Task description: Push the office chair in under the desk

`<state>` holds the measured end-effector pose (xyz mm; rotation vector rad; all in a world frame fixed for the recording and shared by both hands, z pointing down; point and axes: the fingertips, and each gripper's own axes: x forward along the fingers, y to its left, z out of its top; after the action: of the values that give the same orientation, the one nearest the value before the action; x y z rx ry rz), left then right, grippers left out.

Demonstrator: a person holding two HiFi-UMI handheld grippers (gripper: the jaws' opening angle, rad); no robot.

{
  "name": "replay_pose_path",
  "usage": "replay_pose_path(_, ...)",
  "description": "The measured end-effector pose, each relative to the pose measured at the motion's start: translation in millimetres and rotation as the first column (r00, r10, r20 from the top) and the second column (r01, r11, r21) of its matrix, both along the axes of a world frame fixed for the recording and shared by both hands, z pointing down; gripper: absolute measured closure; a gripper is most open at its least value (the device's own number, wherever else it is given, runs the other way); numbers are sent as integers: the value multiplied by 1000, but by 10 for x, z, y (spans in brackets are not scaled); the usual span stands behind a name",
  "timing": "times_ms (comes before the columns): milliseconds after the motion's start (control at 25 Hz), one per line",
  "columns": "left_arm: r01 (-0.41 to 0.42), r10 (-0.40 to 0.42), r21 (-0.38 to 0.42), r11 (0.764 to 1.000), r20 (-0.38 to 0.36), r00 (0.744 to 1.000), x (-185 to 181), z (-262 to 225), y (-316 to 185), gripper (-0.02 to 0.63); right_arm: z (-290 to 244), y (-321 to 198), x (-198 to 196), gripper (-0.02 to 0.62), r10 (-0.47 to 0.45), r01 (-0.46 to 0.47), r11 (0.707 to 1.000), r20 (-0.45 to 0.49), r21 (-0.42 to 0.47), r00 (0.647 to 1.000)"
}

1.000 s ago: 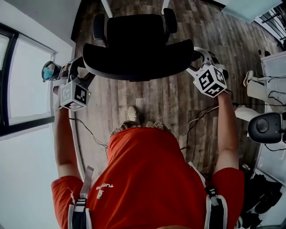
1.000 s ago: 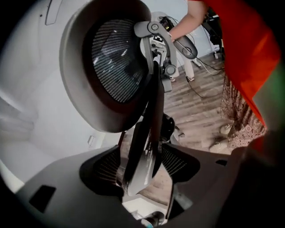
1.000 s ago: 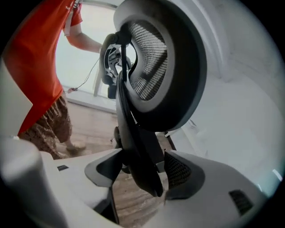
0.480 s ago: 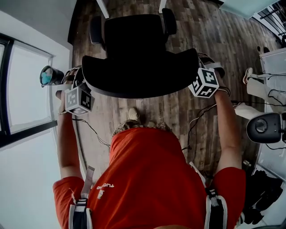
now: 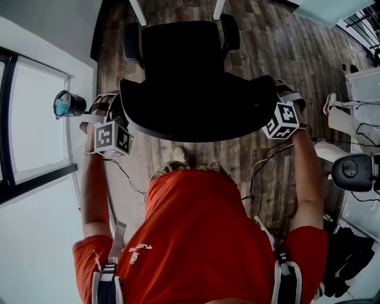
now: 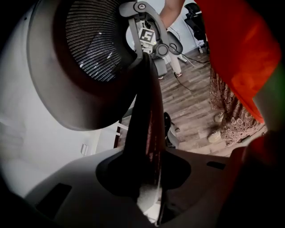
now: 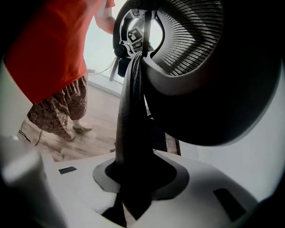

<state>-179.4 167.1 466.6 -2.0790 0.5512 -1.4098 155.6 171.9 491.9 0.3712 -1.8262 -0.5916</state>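
Observation:
Seen from above in the head view, the black office chair (image 5: pixel 196 71) stands on the wood floor with its mesh backrest nearest me. My left gripper (image 5: pixel 119 110) sits on the backrest's left edge and my right gripper (image 5: pixel 279 98) on its right edge. Both pairs of jaws have just been closing. In the left gripper view the backrest's dark edge (image 6: pixel 144 124) runs down between the jaws of that gripper (image 6: pixel 147 178) and fills the gap. The right gripper view shows the same edge (image 7: pixel 131 116) clamped in the right gripper (image 7: pixel 133 178). Two white legs (image 5: pixel 138 10), probably the desk's, stand beyond the seat.
A window and white wall (image 5: pixel 29 119) run along the left, with a round dark object (image 5: pixel 64 104) beside them. At the right are another chair's dark base (image 5: pixel 353 172), white furniture (image 5: pixel 362 89) and cables on the floor (image 5: pixel 261 166). My feet stand just behind the chair.
Both grippers have come down and inward onto the backrest's side edges, and their marker cubes have rolled. The jaws have narrowed around the edges.

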Motion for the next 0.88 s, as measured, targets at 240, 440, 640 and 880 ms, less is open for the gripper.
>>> replay_pose_path(240,-18,18,30,999,3,1000,-100,28,-391,502,-108,-335,-152,463,45,-45,999,14,1,999)
replay_pose_path(440,-31,31,21,999,2,1000,-73,30,-639,503,-109,-582,-149,463,62,-62,998,14,-1,998)
replay_pose_path(640,-42,42,30,999,5,999,-136,25,-990,503,-137,-883,-217,463,73,-73,997,19,3,997)
replay_pose_path(880,-51,50,32,998,8,999,-112,-8,-1352,505,-150,-1232,-194,463,78,-79,997,16,0,997)
